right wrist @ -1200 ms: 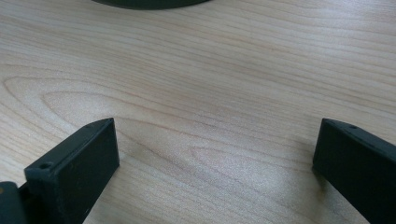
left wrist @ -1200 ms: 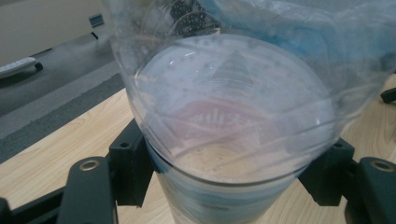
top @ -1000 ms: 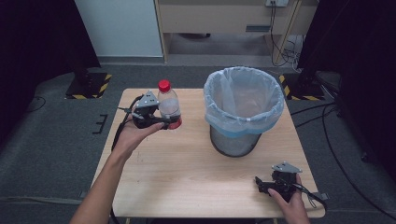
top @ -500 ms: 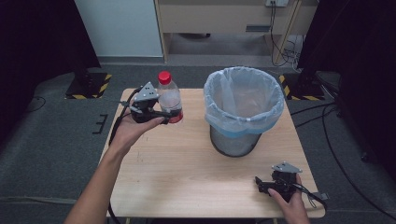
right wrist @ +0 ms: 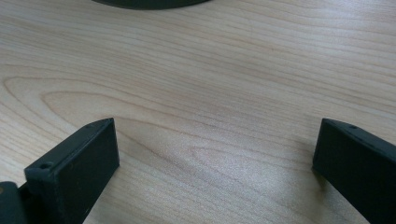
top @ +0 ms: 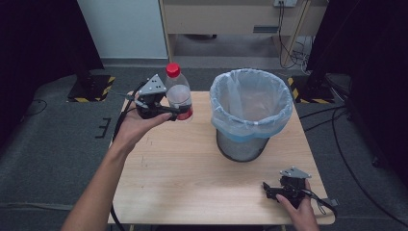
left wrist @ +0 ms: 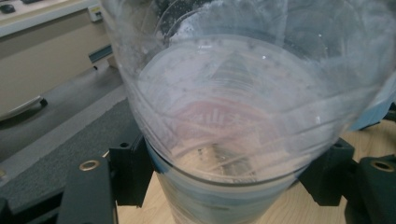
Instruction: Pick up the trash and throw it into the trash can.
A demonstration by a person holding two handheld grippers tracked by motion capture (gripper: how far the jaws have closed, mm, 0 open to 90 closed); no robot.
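Two black jaws of the left gripper (top: 179, 113) clamp a clear, ribbed, seemingly empty bottle (top: 178, 94); right gripper (top: 267, 188) wide.

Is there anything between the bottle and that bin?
No. In the high view, just bare table separates the bottle, held in the left gripper, from the bin.

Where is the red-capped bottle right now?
In the high view the bottle is held upright in the left gripper above the table's far-left corner, left of the lined bin.
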